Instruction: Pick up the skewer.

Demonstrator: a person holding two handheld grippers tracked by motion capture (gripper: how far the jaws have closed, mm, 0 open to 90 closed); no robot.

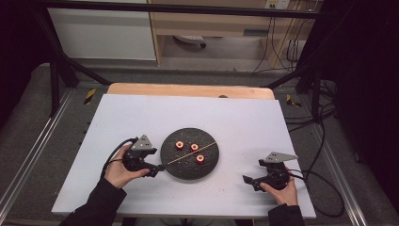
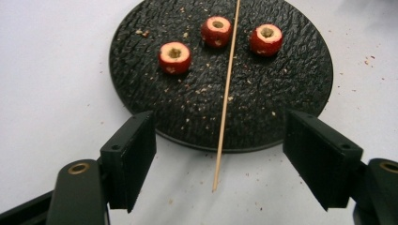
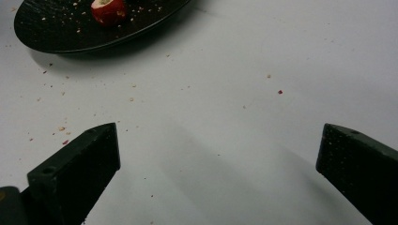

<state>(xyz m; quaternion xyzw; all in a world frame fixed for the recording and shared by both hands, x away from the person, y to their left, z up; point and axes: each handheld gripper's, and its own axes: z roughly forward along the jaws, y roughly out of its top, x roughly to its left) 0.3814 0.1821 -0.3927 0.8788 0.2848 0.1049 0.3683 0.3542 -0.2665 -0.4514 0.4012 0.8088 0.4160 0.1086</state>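
1. On the white table I see a round black plate with a rough, pebbled surface, near the front edge and a little left of the middle.
2. Three red fruits lie on the plate, each one cored, with pale flesh around a brownish hole at the top.
3. One thin wooden skewer lies across the plate between the fruits, touching none that I can tell; its near end passes over the plate rim and rests on the table.
4. Small crumbs are scattered on the plate and on the table around it.
5. My left gripper is just at the left rim of the plate, jaws spread wide, nothing between them; in its own view the skewer end lies between the two jaws.
6. My right gripper is well apart from the plate, to the right, over bare table, also released and holding nothing.
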